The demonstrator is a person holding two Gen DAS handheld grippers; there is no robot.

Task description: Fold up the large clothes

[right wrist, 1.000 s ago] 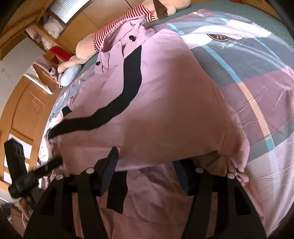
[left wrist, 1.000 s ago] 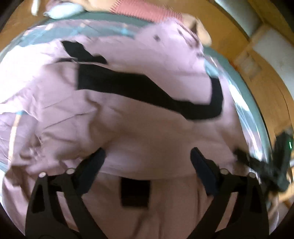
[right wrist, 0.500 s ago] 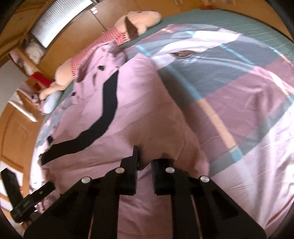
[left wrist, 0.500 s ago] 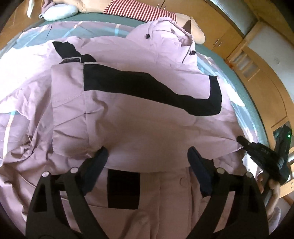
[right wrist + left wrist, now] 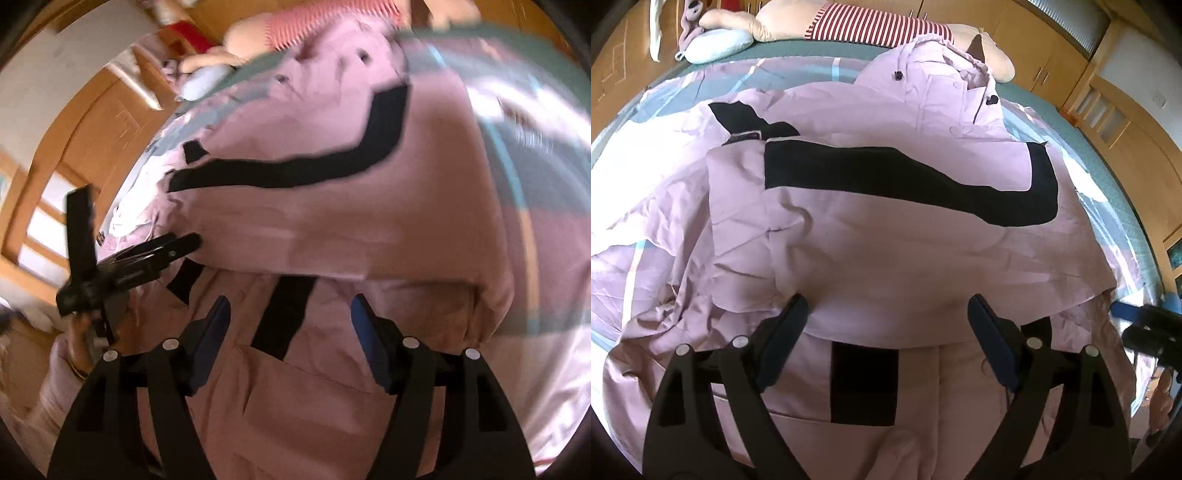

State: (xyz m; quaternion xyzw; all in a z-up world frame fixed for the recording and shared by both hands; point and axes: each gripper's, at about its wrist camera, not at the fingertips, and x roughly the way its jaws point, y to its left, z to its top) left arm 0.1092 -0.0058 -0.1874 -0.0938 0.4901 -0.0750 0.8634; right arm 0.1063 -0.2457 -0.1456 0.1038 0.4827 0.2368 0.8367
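Observation:
A large pink jacket (image 5: 886, 236) with a wide black stripe (image 5: 908, 181) lies on the bed, its lower half folded up over the chest. My left gripper (image 5: 886, 314) hangs open over the fold's edge with only cloth below it and nothing pinched. My right gripper (image 5: 290, 314) hovers over the same jacket (image 5: 332, 229), its jaws opening, with no cloth between the pads. The left gripper (image 5: 184, 243) also shows at the left of the right wrist view, and the right gripper (image 5: 1134, 314) shows at the right edge of the left wrist view.
The jacket rests on a striped bedsheet (image 5: 1108, 206) in pink, grey and blue. A plush toy in a red-striped shirt (image 5: 871, 26) and a pale blue cushion (image 5: 716, 42) lie at the head of the bed. Wooden cupboards (image 5: 1126, 122) stand beyond the bed.
The right gripper closed, then opened again while lifting and rolling, and its view now sweeps left over the jacket. The left gripper stays open over the fold edge.

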